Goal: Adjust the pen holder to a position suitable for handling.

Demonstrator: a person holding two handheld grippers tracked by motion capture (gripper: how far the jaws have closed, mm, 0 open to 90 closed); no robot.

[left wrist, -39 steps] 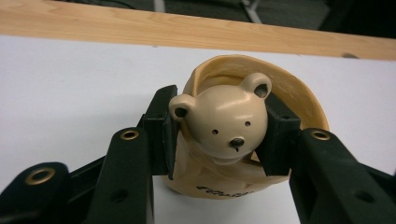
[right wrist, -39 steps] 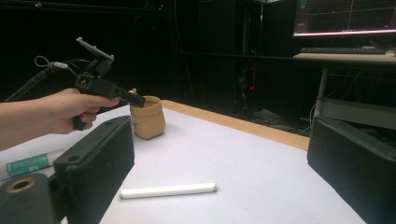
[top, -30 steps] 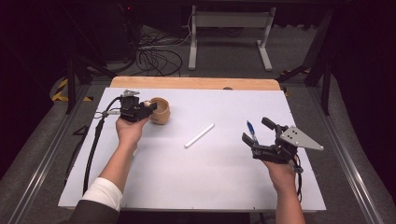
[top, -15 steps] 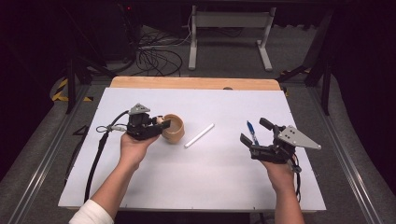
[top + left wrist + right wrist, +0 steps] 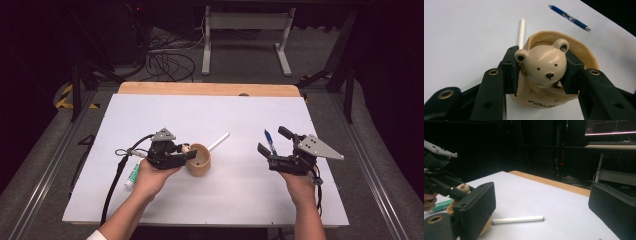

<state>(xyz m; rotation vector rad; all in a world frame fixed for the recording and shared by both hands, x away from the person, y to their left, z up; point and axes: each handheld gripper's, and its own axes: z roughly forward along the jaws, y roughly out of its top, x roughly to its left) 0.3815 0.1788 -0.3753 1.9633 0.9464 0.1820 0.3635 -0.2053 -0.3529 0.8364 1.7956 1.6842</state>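
Observation:
A tan cup (image 5: 201, 161) with a bear's head on its side sits at centre-left of the white sheet (image 5: 210, 112). My left gripper (image 5: 187, 153) is shut on the bear's head (image 5: 544, 63), one pad (image 5: 511, 70) on each side of it. The cup's rim (image 5: 579, 48) shows behind the head. A white stick (image 5: 218, 142) lies just past the cup. A blue pen (image 5: 269, 141) lies to the right of it. My right gripper (image 5: 272, 141) hovers open by the pen. In the right gripper view its jaws (image 5: 544, 205) stand wide apart, with the white stick (image 5: 517, 220) beyond them.
A green and white tube (image 5: 132, 175) lies by my left wrist, close to the left gripper's cable (image 5: 117, 172). A wooden strip (image 5: 210, 89) borders the far edge of the sheet. Metal table legs and cables stand on the floor beyond.
My left gripper has carried the bear cup to the right and nearer to me, past the near end of the white stick. The right gripper has stayed put.

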